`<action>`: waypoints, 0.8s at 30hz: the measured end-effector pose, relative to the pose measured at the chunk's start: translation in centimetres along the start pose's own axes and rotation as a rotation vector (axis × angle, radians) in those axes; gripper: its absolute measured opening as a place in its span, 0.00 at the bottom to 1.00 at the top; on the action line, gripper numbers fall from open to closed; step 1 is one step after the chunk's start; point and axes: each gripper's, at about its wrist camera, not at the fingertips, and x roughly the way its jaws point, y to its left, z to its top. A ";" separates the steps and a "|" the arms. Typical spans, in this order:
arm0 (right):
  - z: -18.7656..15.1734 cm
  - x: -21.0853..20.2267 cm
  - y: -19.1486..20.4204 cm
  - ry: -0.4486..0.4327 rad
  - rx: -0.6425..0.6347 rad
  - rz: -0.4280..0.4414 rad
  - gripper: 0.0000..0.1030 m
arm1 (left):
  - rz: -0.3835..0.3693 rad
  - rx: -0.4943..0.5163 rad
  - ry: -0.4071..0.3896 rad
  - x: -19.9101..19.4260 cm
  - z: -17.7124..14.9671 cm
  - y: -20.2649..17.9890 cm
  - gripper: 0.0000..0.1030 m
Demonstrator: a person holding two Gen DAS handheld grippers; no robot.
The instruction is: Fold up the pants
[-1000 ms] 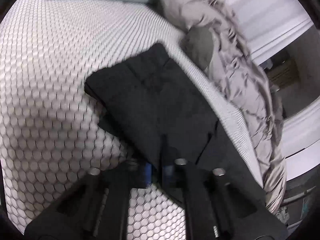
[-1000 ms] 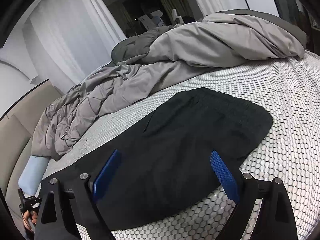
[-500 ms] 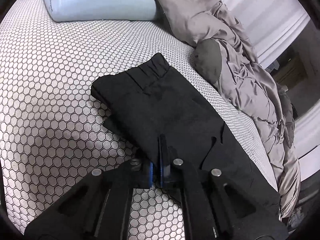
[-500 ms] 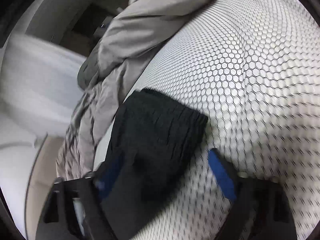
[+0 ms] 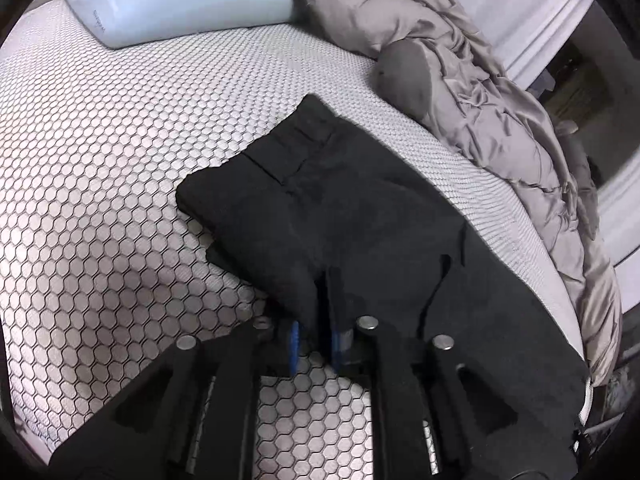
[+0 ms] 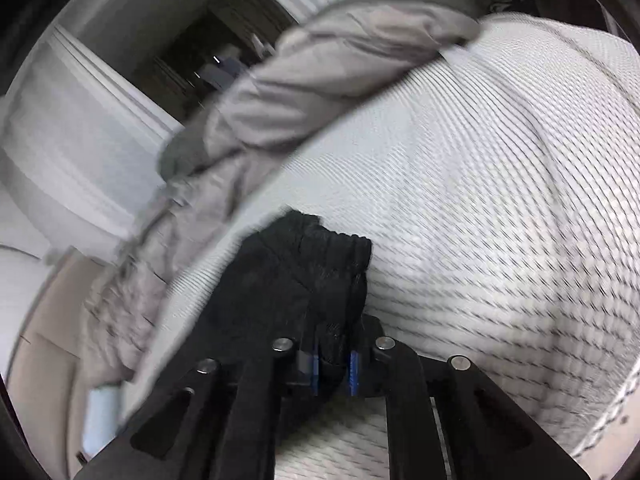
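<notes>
Black pants (image 6: 304,280) now clamped by right gripper (image 6: 333,366).

Bare mattress (image 5: 100,200) is lying open at left — a rumpled duvet (image 5: 500,120) and pillow (image 5: 180,0) are crowding the far right.

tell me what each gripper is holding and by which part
Both hold the black pants: right gripper is pinching the gathered waistband end, left gripper the folded side edge.

Right-wrist view motion-blurred; pants (image 5: 360,216) hem beyond left-wrist frame's lower right edge.
</notes>
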 end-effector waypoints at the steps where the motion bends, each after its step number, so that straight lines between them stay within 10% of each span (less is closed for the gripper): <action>1: -0.1 0.3 -0.2 0.009 -0.007 -0.034 0.27 | 0.002 -0.004 -0.006 -0.4 0.0 -0.2 0.11; 4: 0.9 -2.2 -0.5 -0.111 0.008 -0.083 0.49 | 0.000 0.008 -0.027 -2.1 0.2 -1.4 0.30; 9: 2.0 -5.6 1.2 -0.239 -0.071 -0.067 0.73 | -0.017 0.094 -0.153 -5.2 -0.4 -4.7 0.99; 13: 2.3 -3.9 5.0 -0.158 -0.228 -0.018 0.90 | -0.006 0.193 -0.259 -6.8 -0.9 -7.2 0.99; 24: 5.2 9.8 13.2 0.130 -0.599 -0.205 0.91 | -0.114 0.353 -0.119 -1.8 -3.0 -13.5 0.99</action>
